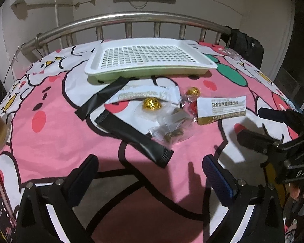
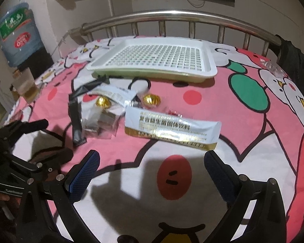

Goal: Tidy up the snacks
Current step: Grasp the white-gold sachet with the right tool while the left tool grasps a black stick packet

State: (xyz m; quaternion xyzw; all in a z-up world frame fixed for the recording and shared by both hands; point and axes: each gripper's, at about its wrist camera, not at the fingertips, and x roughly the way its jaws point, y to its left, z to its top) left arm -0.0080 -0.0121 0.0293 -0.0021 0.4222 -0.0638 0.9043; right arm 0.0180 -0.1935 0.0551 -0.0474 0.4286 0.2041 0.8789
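Note:
A white perforated tray (image 1: pixel 150 55) (image 2: pixel 158 60) lies at the far side of the pink cartoon-print cloth. In front of it sits a loose pile of snacks: two black stick packets (image 1: pixel 135 136) (image 2: pixel 77 121), a white-and-gold sachet (image 1: pixel 221 109) (image 2: pixel 172 130), two gold foil balls (image 1: pixel 152 103) (image 2: pixel 151 99), a red candy (image 1: pixel 192 109) and clear wrappers (image 1: pixel 170 131). My left gripper (image 1: pixel 150 176) hangs open just short of the nearer black packet. My right gripper (image 2: pixel 152 172) is open too, just short of the white-and-gold sachet, and it also shows at the right edge of the left wrist view (image 1: pixel 253 127).
A steel rail (image 1: pixel 131 18) runs behind the tray, with a dark bag (image 2: pixel 293 60) hung at its right end. A drink glass (image 2: pixel 27 87) and a water jug (image 2: pixel 18 34) stand at the left. Crumpled clear wrappers (image 2: pixel 273 66) lie far right.

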